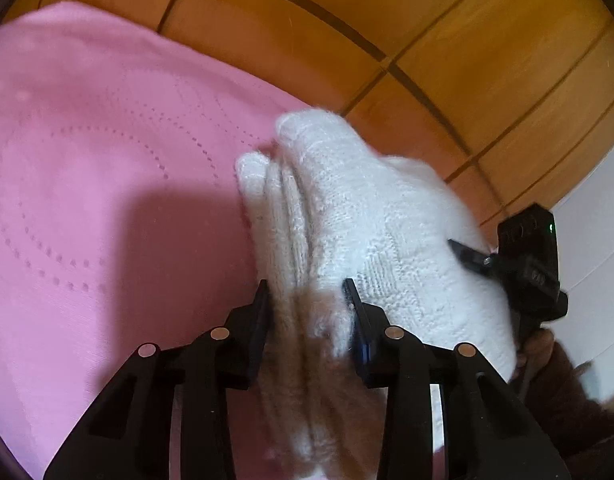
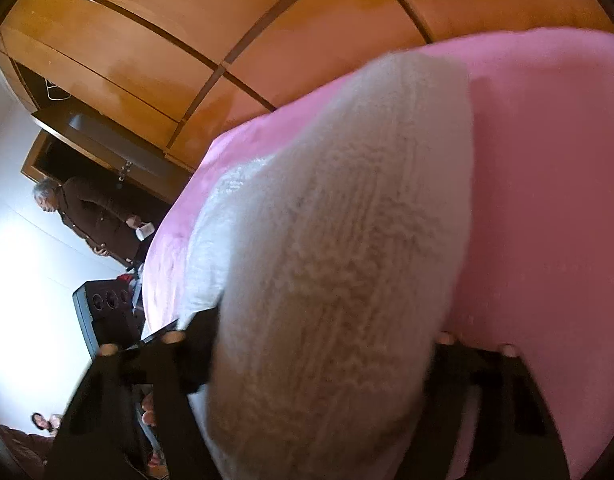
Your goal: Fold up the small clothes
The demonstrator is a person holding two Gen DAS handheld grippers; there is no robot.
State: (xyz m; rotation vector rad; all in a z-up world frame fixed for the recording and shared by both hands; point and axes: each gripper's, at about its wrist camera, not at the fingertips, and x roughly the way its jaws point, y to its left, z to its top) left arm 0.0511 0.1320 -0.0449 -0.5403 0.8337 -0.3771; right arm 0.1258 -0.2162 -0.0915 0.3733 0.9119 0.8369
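Note:
A white knitted garment point(image 1: 367, 220) lies bunched in thick folds on a pink bedspread point(image 1: 107, 160). My left gripper point(image 1: 307, 304) is shut on its near end, with cloth filling the gap between the two black fingers. On the garment's right side, one finger point(image 1: 469, 256) of the right gripper rests against the knit. In the right wrist view the same garment point(image 2: 347, 220) fills most of the picture and hides the right finger. My right gripper point(image 2: 319, 348) has its jaws around this thick fold and grips it.
The pink bedspread point(image 2: 547, 160) spreads wide to the left of the garment. A wooden wardrobe point(image 1: 427, 20) stands behind the bed. A person in dark clothes point(image 2: 91, 216) stands by a white wall point(image 2: 19, 240) beyond the bed's edge.

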